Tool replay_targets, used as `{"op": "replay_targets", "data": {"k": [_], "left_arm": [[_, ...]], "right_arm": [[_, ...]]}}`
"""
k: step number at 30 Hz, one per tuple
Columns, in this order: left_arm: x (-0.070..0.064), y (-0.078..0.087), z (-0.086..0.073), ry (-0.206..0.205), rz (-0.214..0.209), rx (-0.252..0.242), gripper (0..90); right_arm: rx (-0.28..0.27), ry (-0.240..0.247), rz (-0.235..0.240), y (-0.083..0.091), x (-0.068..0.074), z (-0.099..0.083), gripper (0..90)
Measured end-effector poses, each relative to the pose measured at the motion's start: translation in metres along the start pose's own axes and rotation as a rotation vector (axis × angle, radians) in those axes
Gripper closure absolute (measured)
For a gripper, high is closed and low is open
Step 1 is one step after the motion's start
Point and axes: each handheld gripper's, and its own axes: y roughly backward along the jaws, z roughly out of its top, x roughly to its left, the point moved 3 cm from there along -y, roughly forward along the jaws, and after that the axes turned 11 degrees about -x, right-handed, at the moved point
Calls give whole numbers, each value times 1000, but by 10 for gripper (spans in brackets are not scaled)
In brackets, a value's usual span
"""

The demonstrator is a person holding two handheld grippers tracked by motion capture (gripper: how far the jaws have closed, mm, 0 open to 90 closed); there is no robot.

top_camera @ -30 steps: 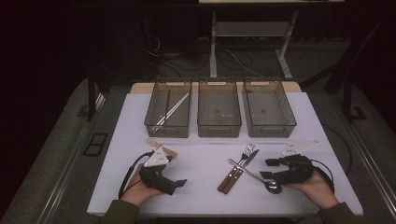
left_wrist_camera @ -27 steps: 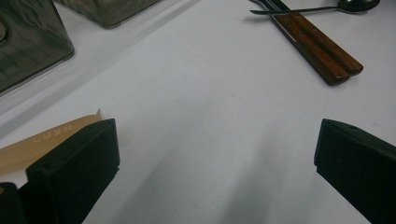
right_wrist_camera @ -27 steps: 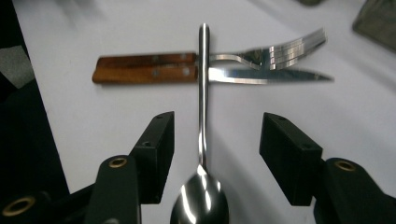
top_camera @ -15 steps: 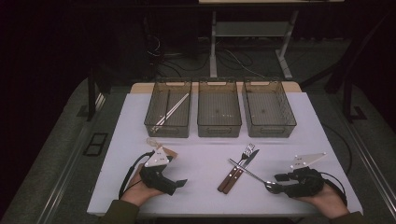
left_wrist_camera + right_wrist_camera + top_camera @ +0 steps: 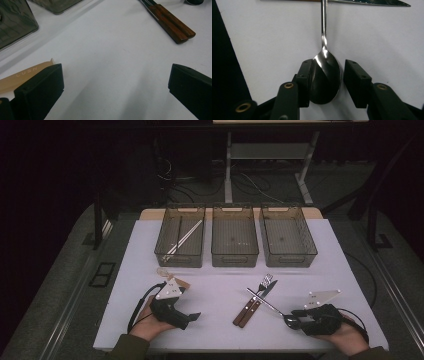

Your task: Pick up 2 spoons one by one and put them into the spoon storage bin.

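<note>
Your right gripper (image 5: 325, 82) brackets the spoon (image 5: 325, 77) bowl, one jaw touching, narrow gap opposite. It's light, stiff, slippery steel: pinch the flatter neck instead.

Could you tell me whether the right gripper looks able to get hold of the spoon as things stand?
Probably yes. The right gripper has its jaws on either side of the spoon bowl; one jaw touches it, a small gap remains at the other. Nothing lies between, so closing should catch it.

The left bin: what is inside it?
Inside the left bin lie pale chopsticks, slanted from its near left corner toward its far right. A dark thin stick seems to lie beside them. The near wall's tint blurs their lower ends.
</note>
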Motion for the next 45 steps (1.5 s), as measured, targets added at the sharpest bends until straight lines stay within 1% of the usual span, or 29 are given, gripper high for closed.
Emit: {"op": "replay_targets", "data": {"k": [3, 7, 9, 12, 16, 18, 22, 27, 29, 30, 32, 33, 38, 42, 45], "left_arm": [[0, 0, 0, -1, 0, 3, 0], [0, 0, 0, -2, 2, 4, 0], [0, 0, 0, -2, 2, 4, 0], [0, 0, 0, -3, 2, 5, 0], [0, 0, 0, -3, 2, 5, 0], [0, 0, 0, -3, 2, 4, 0], [0, 0, 0, -4, 2, 4, 0], [0, 0, 0, -3, 2, 4, 0], [0, 0, 0, -3, 2, 4, 0], [0, 0, 0, -3, 2, 4, 0], [0, 0, 0, -4, 1, 4, 0], [0, 0, 0, -5, 1, 4, 0], [0, 0, 0, -5, 0, 4, 0], [0, 0, 0, -5, 0, 4, 0], [0, -1, 0, -6, -1, 5, 0]], "right_arm": [[-4, -2, 3, 0, 0, 0, 611], [-8, -5, 4, 1, -1, 0, 678], [-9, -11, 7, 1, -3, 0, 687], [-12, -32, 6, 1, -4, 0, 722], [-24, -78, 21, 1, -8, -1, 749], [-28, -90, 23, 1, -9, -1, 771], [-51, -108, 35, 2, -9, 0, 820], [-77, -107, 51, 5, -8, 2, 859], [-102, -111, 72, 7, -8, 3, 884], [-113, -114, 84, 7, -7, 4, 890], [-115, -97, 83, 7, -5, 5, 891], [-114, -97, 83, 7, -6, 5, 892], [-117, -119, 90, 8, -7, 5, 893], [-160, -156, 99, 12, -11, 8, 894], [-169, -161, 88, 14, -13, 9, 894]]}}
